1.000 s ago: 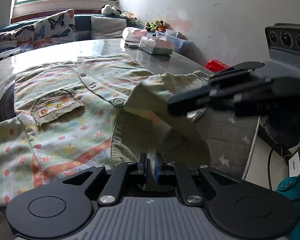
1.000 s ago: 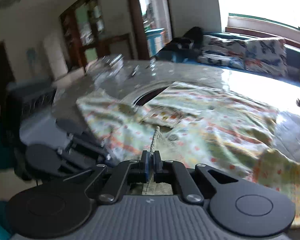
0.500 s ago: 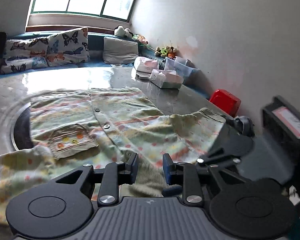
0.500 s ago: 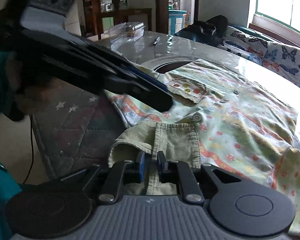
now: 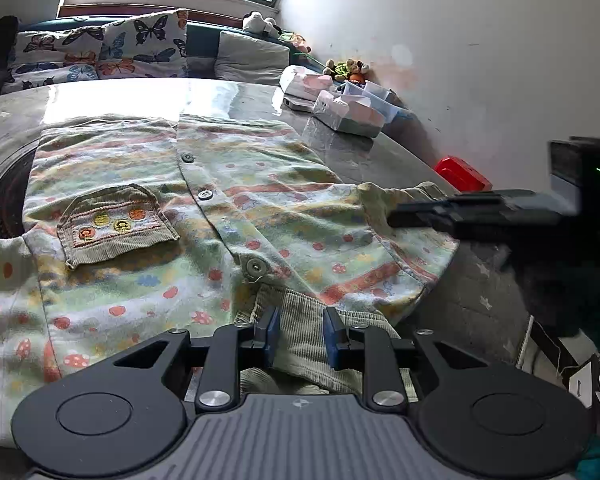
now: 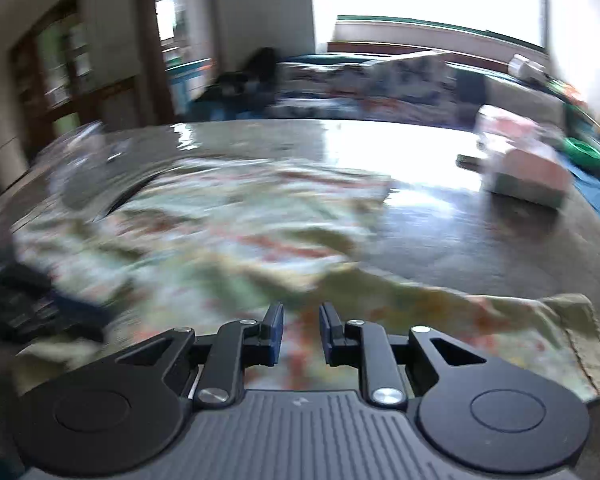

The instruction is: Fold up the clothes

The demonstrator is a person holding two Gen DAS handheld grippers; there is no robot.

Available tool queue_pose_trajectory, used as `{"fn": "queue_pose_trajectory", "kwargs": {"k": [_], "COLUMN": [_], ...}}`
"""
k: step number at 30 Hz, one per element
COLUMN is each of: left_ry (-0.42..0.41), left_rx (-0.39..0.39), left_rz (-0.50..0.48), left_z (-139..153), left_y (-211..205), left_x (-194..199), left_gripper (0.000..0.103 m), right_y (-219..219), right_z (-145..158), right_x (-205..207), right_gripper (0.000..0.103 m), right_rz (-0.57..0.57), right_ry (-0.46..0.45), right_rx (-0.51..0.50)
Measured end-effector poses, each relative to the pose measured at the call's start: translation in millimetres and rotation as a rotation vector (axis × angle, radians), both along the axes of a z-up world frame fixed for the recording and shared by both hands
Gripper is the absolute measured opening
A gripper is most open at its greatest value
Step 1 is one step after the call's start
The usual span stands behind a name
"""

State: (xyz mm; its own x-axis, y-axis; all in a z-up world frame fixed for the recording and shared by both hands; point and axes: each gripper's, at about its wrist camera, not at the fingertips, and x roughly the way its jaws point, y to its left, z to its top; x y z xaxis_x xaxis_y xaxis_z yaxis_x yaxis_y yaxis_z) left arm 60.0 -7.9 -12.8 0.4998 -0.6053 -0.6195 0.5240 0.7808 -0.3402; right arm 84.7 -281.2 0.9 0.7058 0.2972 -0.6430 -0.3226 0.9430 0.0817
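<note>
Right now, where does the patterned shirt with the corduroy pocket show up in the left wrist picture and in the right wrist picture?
Left wrist view: the patterned shirt fills the centre and left, spread on the table, pocket at left, corduroy collar nearest the camera.
Right wrist view: the same shirt, blurred, covers the centre and lower left, one sleeve running to the lower right.
Shared landmark: the white and pink box on the table beyond the shirt.

Left wrist view: low, close over shirt [image 5: 236, 208], facing window and butterfly cushions [image 5: 100, 52]. Right wrist view: blurred, low, same table [image 6: 440, 240], facing doorway side. Both share shirt [image 6: 228, 240], table.
</note>
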Motion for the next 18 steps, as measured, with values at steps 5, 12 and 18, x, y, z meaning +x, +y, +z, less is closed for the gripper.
{"fn": "queue_pose_trajectory", "kwargs": {"k": [5,12,18], "left_ry": [0.008,0.012,0.011], "left_rx": [-0.004,-0.01,-0.008], "left_rz": [0.009,0.017,0.017], "left_z": [0.2,-0.7,-1.0], "left_y": [1.0,1.5,1.5], "left_x": [0.0,0.8,0.9], "left_gripper": [0.025,0.025,0.026], "right_y": [-34.1,-83.9,-123.9], "right_z": [-18.1,-21.3,-24.4], "right_x": [30.9,35.4,37.8], "right_gripper": [0.019,0.02,0.024], "right_rz": [-0.128,-0.261,-0.383], "right_ry": [0.015,0.005,-0.007], "right_rx": [-0.023,0.004,-0.015]}}
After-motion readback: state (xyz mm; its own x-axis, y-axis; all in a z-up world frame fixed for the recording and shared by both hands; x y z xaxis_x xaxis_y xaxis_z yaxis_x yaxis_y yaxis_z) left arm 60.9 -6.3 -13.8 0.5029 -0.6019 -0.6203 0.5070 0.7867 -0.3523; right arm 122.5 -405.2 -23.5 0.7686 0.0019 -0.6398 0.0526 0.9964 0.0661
